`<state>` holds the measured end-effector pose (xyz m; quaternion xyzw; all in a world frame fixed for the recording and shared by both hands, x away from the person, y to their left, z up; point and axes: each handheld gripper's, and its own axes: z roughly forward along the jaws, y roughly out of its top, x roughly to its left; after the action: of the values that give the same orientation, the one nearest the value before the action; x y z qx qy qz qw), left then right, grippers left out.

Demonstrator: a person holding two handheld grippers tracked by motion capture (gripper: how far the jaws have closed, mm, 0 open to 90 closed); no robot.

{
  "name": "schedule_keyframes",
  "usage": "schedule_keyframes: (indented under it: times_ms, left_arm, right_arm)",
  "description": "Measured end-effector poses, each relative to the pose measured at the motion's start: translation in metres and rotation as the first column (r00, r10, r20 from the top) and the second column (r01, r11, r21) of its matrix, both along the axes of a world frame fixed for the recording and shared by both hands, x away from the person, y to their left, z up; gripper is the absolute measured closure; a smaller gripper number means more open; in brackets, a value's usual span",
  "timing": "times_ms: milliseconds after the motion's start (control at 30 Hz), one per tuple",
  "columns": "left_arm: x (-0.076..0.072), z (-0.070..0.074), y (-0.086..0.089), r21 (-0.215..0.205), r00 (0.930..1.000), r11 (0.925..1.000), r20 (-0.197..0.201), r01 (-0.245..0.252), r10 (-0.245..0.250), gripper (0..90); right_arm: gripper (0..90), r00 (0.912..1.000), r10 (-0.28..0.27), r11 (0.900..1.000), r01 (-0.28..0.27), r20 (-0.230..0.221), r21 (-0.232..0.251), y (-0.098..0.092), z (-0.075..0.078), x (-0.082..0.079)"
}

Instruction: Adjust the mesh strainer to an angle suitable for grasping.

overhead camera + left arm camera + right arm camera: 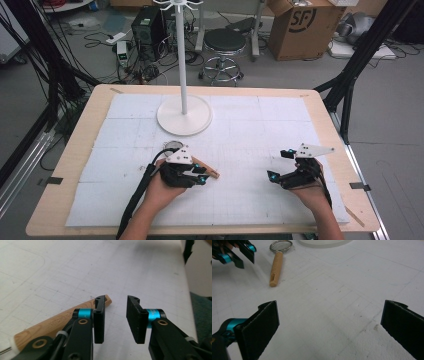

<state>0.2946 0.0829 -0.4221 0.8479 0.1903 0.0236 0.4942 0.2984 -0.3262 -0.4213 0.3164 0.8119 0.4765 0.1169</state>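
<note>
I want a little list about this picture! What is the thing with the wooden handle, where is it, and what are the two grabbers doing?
thing: small strainer with a wooden handle and a round metal mesh ring
where it lies: flat on the white mat, ring end toward the white stand base
left hand-held gripper: jaws apart, nothing between them, handle lies beside and beneath one jaw
right hand-held gripper: jaws wide open, nothing between them, away from the strainer
held by anyone: no
</note>
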Motion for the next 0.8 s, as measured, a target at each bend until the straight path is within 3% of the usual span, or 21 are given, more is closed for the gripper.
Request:
schedule_keyframes:
  times_ms: [133, 267, 467, 567, 800]
  left_arm:
    - [-0.004, 0.008, 0.019, -0.072, 0.9998, 0.9973, 0.015, -0.014, 0.016, 59.2]
    - [-0.006, 0.014, 0.035, -0.108, 0.9984, 0.9934, 0.035, -0.04, 0.044, 53.3]
    - [-0.004, 0.017, 0.052, -0.109, 0.9932, 0.9894, 0.055, -0.096, 0.102, 41.0]
    - [-0.004, 0.017, 0.057, -0.109, 0.9914, 0.988, 0.06, -0.109, 0.116, 39.3]
    - [-0.002, 0.015, 0.059, -0.097, 0.9873, 0.9855, 0.064, -0.139, 0.146, 31.6]
  right_arm:
    - [0.5, 1.0, -0.001, 1.0, 0.001, -0.006, -0.004, 0.001, 0.0, 0.0]
    - [0.5, 1.0, 0.004, 1.0, -0.004, -0.002, -0.013, 0.003, -0.001, 0.001]
    - [0.5, 1.0, 0.007, 1.0, -0.007, -0.003, -0.014, 0.002, -0.001, 0.001]
    - [0.5, 1.0, 0.006, 1.0, -0.006, 0.002, -0.009, 0.002, -0.001, 0.0]
    - [0.5, 1.0, 0.009, 1.0, -0.009, -0.005, -0.013, 0.003, -0.002, 0.002]
